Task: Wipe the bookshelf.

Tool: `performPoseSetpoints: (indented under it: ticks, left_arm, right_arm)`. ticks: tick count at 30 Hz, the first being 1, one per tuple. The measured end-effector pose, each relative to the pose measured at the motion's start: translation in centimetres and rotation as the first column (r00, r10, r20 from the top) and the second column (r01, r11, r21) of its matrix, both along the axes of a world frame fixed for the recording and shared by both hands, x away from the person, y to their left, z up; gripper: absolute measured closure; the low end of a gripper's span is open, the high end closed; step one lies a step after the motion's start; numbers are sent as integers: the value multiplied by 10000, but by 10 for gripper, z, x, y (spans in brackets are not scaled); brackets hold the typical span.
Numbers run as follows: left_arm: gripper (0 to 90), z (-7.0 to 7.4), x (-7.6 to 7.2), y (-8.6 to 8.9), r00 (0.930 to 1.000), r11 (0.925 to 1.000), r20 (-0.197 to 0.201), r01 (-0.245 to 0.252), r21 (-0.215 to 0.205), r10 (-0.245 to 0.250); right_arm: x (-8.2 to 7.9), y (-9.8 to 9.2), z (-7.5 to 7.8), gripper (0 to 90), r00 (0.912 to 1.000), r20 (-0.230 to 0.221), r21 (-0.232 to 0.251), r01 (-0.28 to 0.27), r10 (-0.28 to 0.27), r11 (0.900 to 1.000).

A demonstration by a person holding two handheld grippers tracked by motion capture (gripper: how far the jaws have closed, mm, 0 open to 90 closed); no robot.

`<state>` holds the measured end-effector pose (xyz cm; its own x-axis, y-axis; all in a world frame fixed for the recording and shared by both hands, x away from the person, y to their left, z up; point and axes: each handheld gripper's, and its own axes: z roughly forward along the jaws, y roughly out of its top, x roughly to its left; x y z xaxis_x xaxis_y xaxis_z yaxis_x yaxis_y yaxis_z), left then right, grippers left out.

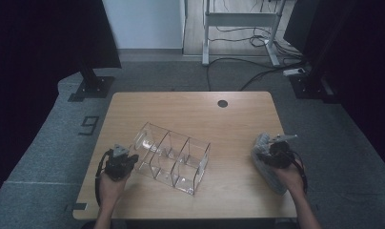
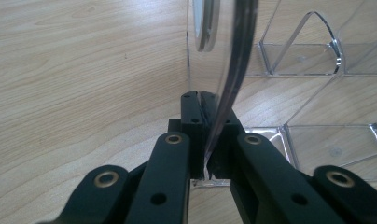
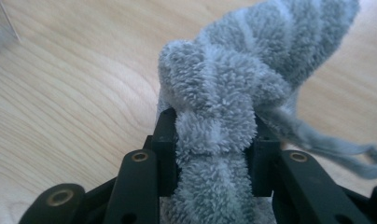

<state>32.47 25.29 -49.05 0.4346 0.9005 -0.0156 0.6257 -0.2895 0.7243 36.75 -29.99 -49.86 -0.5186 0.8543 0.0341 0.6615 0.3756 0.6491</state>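
A clear acrylic organiser (image 1: pixel 174 157) with several compartments lies tilted across the middle of the wooden table (image 1: pixel 190 109). My left gripper (image 1: pixel 119 160) is at its left end, shut on the organiser's thin clear wall (image 2: pixel 233 79), which runs up between the jaws in the left gripper view. My right gripper (image 1: pixel 276 152) is at the table's right side, shut on a bunched grey fluffy towel (image 3: pixel 233 93). The towel (image 1: pixel 267 164) drapes under the hand toward the table's right edge.
A round cable hole (image 1: pixel 222 103) sits near the table's far edge. Beyond the table are a desk frame (image 1: pixel 238 28) with cables on the floor and dark stands at both sides.
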Motion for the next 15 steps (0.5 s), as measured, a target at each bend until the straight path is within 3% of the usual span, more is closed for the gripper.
performPoseSetpoints:
  ticks: [6, 11, 15]
  left_arm:
    - [867, 0, 0, 0, 10000, 10000, -5, 10, -3, -10]
    - [868, 0, 0, 0, 10000, 10000, -18, 25, -10, -25]
    - [866, 0, 0, 1, 10000, 10000, -35, 46, -36, -46]
  right_arm:
    - [2, 6, -18, 596, 9989, -436, -525, -198, 176, 9984]
    - [1, 3, -16, 549, 9990, -420, -415, -147, 129, 9990]
    - [0, 1, -13, 415, 9992, -344, -134, -212, 207, 9997]
